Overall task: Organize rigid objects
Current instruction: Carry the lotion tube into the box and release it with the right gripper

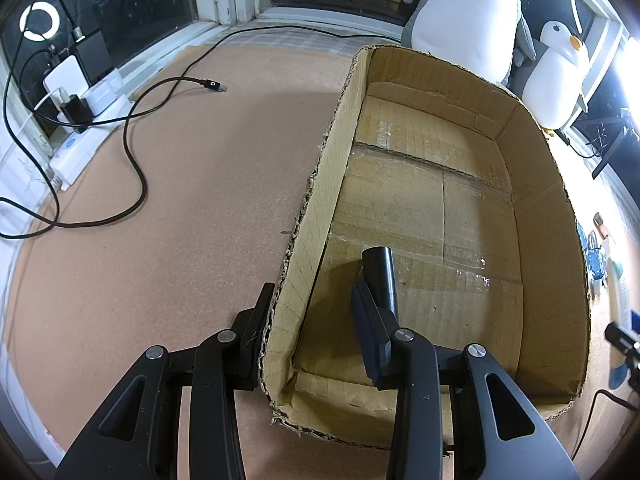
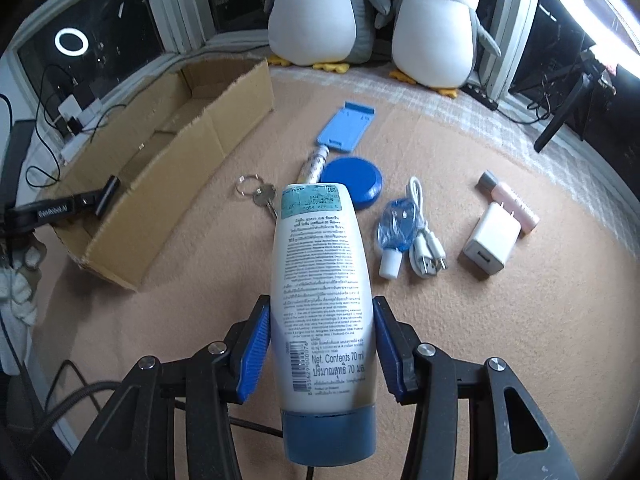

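Broadly, surface: tan cork-like mat (image 2: pixel 460 320) fills the middle of both views, with dark window panes along the top edge.
Room: two plush penguins (image 2: pixel 436 24) sit at the top centre of the right wrist view; a ring light reflection shows in the glass at upper left; a white power strip (image 1: pixel 76 152) with chargers and black cables lies at the left edge of the left wrist view.
Cardboard box (image 1: pixel 432 208): open-topped, right half of the left wrist view; a black cylinder (image 1: pixel 382 276) rests on its floor near the lower wall.
Left gripper (image 1: pixel 310 320): lower centre of its view, jaws closed on the box's side wall, one finger outside and one inside.
Right gripper (image 2: pixel 322 344): blue pads (image 2: pixel 256 348) press both sides of a white lotion tube (image 2: pixel 320 292), blue cap toward the camera, tube raised off the mat.
Loose items: right wrist view centre and right, lying on the mat: keys on a ring (image 2: pixel 262 194), blue round lid (image 2: pixel 354 182), blue phone stand (image 2: pixel 346 126), small blue sanitiser bottle (image 2: pixel 394 232), white USB cable (image 2: pixel 424 236), white wall charger (image 2: pixel 492 246), pink tube (image 2: pixel 512 204).
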Motion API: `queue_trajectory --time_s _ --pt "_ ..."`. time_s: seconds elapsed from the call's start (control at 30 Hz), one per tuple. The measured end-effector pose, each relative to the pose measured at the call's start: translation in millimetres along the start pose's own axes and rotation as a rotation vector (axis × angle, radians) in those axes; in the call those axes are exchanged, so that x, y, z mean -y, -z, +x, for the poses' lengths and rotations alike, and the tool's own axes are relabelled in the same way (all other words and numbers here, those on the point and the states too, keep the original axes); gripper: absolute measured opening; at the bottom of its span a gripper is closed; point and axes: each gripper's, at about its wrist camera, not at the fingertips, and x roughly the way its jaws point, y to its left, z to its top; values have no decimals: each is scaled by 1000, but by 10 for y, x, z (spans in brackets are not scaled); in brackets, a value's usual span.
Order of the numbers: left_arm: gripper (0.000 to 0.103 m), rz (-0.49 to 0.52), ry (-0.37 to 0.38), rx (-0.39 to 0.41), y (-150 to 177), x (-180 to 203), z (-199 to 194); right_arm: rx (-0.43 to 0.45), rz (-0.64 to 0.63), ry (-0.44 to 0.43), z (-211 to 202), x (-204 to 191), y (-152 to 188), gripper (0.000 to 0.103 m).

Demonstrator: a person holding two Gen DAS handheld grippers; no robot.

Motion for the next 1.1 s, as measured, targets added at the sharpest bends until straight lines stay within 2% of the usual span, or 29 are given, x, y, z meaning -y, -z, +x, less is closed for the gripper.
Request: queue_trajectory --time_s 0.33,0.63,1.1 --pt "36 -3 2 0 -4 6 -1 81 -30 -44 -184 -293 -377 45" --pt "36 -4 3 0 -4 13 -1 126 -74 -99 -177 -769 -711 45" --pt "36 -5 9 -1 -15 21 10 120 -117 -176 104 -1442 -1084 45"
